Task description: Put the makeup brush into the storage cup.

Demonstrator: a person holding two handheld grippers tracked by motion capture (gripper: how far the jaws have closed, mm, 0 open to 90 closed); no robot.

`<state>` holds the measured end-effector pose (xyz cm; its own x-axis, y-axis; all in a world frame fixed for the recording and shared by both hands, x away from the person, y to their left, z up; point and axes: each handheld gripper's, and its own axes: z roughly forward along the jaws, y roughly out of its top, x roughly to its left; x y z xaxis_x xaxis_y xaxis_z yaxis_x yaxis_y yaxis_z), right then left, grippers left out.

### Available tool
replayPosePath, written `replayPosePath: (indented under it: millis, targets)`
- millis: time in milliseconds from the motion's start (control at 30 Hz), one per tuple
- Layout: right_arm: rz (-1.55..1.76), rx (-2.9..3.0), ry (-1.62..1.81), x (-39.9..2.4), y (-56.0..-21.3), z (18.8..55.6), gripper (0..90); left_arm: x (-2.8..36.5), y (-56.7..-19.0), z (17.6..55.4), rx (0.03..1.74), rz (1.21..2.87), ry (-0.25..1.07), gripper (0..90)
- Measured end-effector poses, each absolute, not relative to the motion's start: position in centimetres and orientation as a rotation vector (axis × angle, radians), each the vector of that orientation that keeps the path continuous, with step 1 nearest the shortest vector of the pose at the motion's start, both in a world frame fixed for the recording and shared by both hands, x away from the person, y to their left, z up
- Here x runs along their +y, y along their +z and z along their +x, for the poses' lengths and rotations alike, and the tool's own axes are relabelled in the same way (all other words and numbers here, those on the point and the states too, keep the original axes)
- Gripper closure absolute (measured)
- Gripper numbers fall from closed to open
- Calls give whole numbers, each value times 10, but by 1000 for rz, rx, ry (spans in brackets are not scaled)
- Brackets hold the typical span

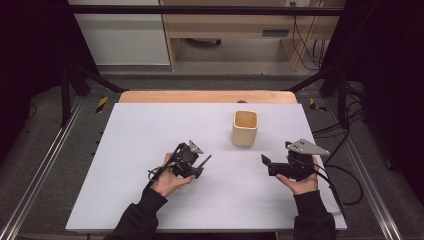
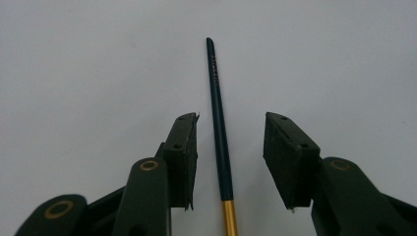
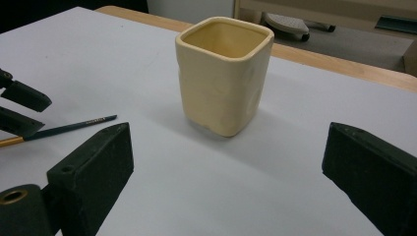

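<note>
The left gripper (image 2: 230, 147) hangs over the brush (image 2: 218, 132), which lies flat on the table (image 1: 140, 135). Its jaws stand apart, one on each side of the dark handle, and no pad touches it. The long axis of the brush runs along the jaws and away from the hand: the gold ferrule is near the palm, the thin dark end points forward. To grip it, the jaws probably need only to go down and close across the handle.

The right gripper (image 1: 267, 162) is wide open and holds nothing; it is well apart from the brush and faces the cup (image 3: 223, 73).

The cup stands upright farther back, between both hands. The table around it is free, and its edges are far.
</note>
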<state>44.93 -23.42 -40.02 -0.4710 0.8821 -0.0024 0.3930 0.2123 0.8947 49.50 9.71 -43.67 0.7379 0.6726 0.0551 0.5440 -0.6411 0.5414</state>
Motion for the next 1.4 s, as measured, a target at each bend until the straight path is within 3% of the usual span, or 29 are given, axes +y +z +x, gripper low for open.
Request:
replayPosePath:
  millis: [733, 1400]
  targets:
    - [1185, 1971, 1221, -234, -401, 450, 56, 92, -447, 502, 928, 2535, 302, 745]
    - [1186, 1980, 1217, -234, -401, 450, 56, 96, -452, 502, 983, 2539, 266, 818]
